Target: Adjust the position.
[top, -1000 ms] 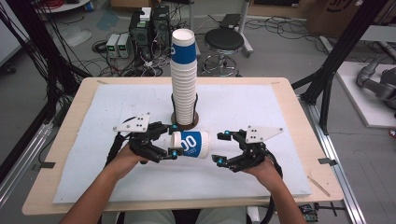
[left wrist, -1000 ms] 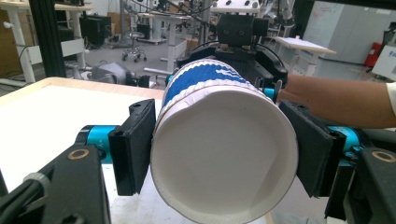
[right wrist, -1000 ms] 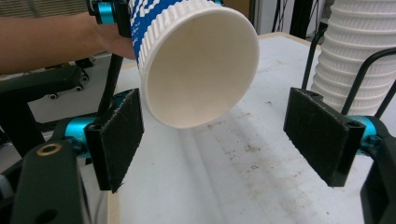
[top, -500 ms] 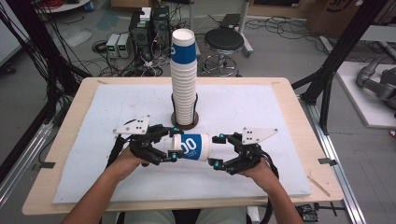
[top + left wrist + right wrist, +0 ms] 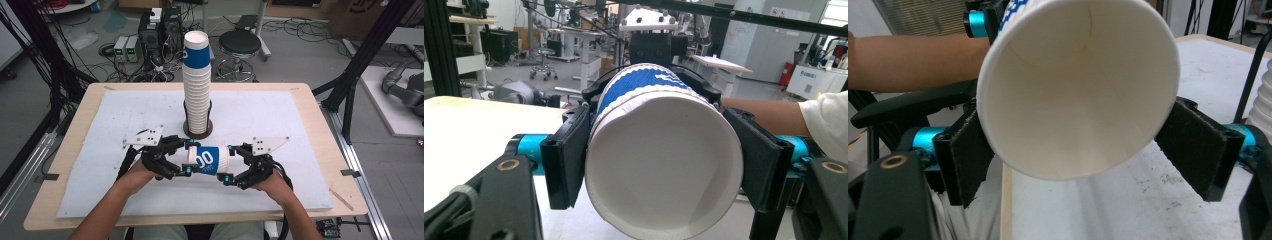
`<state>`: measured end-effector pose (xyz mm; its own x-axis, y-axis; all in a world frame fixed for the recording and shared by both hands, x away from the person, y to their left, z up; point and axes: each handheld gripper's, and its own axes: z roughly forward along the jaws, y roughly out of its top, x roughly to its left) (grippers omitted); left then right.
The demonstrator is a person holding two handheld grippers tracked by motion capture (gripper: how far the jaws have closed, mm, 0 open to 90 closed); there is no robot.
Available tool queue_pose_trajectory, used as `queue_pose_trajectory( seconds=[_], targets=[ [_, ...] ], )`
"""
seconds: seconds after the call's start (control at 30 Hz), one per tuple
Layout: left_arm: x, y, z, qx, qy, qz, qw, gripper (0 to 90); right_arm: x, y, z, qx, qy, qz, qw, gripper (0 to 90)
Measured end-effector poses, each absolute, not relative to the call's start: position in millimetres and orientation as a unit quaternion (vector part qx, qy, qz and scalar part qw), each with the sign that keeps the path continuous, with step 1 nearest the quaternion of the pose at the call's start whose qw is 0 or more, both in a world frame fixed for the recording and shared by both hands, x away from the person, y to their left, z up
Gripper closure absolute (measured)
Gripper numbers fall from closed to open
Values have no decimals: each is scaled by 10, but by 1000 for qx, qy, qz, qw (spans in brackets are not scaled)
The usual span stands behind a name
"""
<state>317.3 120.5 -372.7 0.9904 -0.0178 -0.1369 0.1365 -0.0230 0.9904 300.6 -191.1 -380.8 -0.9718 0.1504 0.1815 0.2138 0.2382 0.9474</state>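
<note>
A blue and white paper cup point(image 5: 207, 160) lies on its side above the white mat, between my two grippers. My left gripper point(image 5: 189, 157) is shut on its base end; in the left gripper view both pads point(image 5: 566, 155) press the sides of the cup point(image 5: 664, 165). My right gripper point(image 5: 228, 163) has its jaws around the mouth end. They have just been opening, and in the right gripper view the pads point(image 5: 1198, 145) flank the rim of the cup point(image 5: 1073, 90) without clearly squeezing it. The cup's open mouth faces the right gripper's camera.
A tall stack of blue and white cups point(image 5: 196, 85) stands in a dark round holder point(image 5: 197, 131) just behind the grippers, at the middle of the white mat point(image 5: 300, 120). The mat covers most of the wooden table point(image 5: 320, 130). The person's forearms come in from the front edge.
My right gripper has moved left from a short way off until its jaws stand around the cup's mouth end. The left gripper and the cup have kept still.
</note>
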Motion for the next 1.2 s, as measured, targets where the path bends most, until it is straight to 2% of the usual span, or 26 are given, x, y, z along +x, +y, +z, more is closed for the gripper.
queue_pose_trajectory(
  seconds=[0.43, 0.53, 0.67, 1.2],
  targets=[
    [3161, 1209, -3727, 720, 46, -47, 691, 316, 3035, -1973, -3782, -104, -784, -611, 30, 305],
    [3140, 1201, -3721, 730, 66, -36, 679, 297, 3046, -1980, -3770, -103, -787, -608, 28, 310],
    [3138, 1204, -3724, 744, 110, -37, 658, 155, 3056, -1991, -3742, -105, -794, -598, 25, 313],
    [3113, 1448, -3561, 773, 119, -13, 623, 154, 3106, -2056, -3442, -98, -843, -529, -5, 313]
  ],
)
